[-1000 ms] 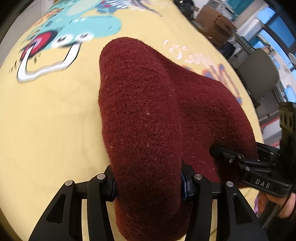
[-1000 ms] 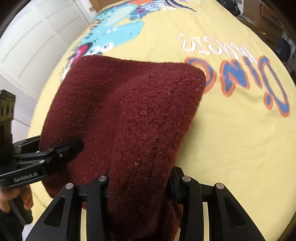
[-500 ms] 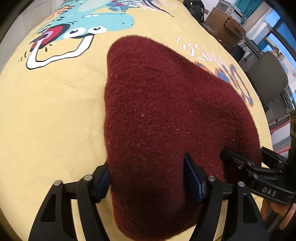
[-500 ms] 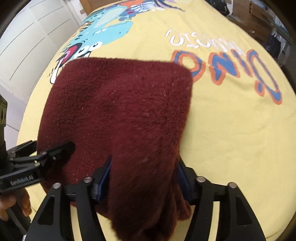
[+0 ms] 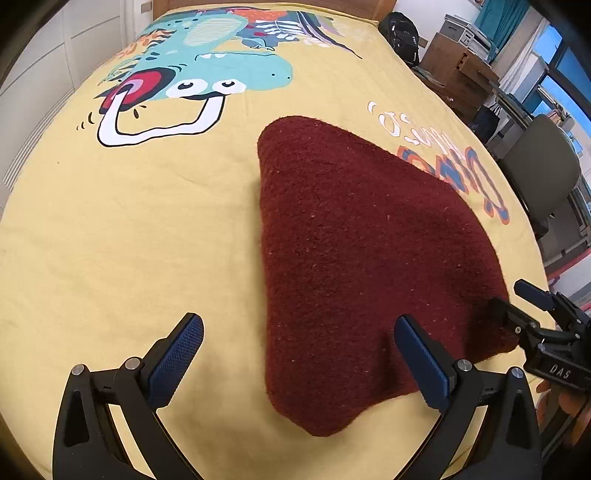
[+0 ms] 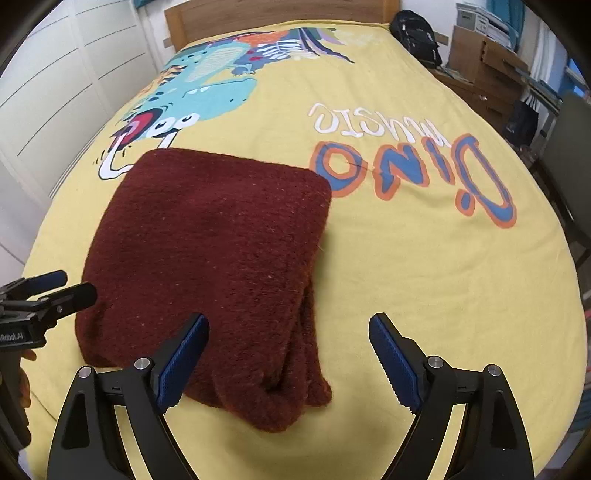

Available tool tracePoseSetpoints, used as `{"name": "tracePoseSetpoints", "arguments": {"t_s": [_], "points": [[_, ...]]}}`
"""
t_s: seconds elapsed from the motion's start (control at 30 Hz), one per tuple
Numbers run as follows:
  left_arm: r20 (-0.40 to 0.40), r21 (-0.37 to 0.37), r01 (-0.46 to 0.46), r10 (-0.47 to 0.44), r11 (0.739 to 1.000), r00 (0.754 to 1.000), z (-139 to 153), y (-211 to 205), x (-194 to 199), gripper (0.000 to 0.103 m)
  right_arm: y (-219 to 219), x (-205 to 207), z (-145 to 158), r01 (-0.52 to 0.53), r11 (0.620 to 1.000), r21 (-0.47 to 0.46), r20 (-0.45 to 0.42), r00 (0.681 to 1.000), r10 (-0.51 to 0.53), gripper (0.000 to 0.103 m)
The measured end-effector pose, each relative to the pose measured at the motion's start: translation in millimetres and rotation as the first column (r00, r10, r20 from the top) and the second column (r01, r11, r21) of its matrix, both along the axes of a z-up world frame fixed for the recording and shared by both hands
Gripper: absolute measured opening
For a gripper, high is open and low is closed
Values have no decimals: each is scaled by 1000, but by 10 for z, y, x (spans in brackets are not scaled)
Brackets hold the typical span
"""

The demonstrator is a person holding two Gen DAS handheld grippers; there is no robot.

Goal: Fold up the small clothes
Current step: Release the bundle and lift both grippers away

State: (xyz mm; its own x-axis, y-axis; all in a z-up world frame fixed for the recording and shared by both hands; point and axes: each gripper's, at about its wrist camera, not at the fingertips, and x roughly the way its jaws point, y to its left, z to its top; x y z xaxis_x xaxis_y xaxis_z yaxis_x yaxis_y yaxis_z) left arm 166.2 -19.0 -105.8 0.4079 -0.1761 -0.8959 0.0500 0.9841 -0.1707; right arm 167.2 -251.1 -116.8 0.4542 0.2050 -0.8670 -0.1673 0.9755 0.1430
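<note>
Lying folded on a yellow bedspread (image 5: 129,240) printed with a cartoon dinosaur (image 5: 221,70) is a dark red knitted garment (image 5: 354,258), flat and released. At the far left of the left wrist view, white panelled doors (image 5: 48,55) are seen beside the bed. The left gripper (image 5: 299,354) is held above the near left corner of the garment; its jaws have just been opening and are now spread wide, with blue pads (image 5: 177,354) clear of the cloth, one over bare bedspread and the other over the garment's near edge. Nothing is pinched between them. Further right, the right gripper (image 6: 288,354) is likewise spread wide after just opening, its left pad over the knit and its right pad over bare yellow fabric; the garment's layered near right corner (image 6: 291,387) lies below the gap, untouched by either pad. Orange-and-blue lettering (image 6: 413,173) is printed on the bedspread just beyond the garment's far right corner. At the right, a black backpack (image 6: 413,33), cardboard boxes (image 6: 487,62) and a grey chair (image 5: 539,173) are seen off the bed.
</note>
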Motion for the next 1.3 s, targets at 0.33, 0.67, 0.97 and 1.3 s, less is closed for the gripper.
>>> {"name": "tracePoseSetpoints", "arguments": {"t_s": [0.33, 0.67, 0.97, 1.3], "points": [[-30, 30, -28, 28, 999, 999, -409, 157, 23, 103, -222, 85, -461, 55, 998, -8, -48, 997, -56, 102], [-24, -23, -37, 37, 999, 999, -298, 230, -78, 102, -252, -45, -297, 38, 999, 4, -24, 999, -38, 102], [76, 42, -71, 67, 997, 995, 484, 412, -655, 102, -487, -623, 491, 40, 999, -27, 83, 996, -38, 102], [151, 170, -118, 93, 978, 984, 924, 496, -1379, 102, -897, -1393, 931, 111, 993, -43, 140, 985, -104, 102]]}}
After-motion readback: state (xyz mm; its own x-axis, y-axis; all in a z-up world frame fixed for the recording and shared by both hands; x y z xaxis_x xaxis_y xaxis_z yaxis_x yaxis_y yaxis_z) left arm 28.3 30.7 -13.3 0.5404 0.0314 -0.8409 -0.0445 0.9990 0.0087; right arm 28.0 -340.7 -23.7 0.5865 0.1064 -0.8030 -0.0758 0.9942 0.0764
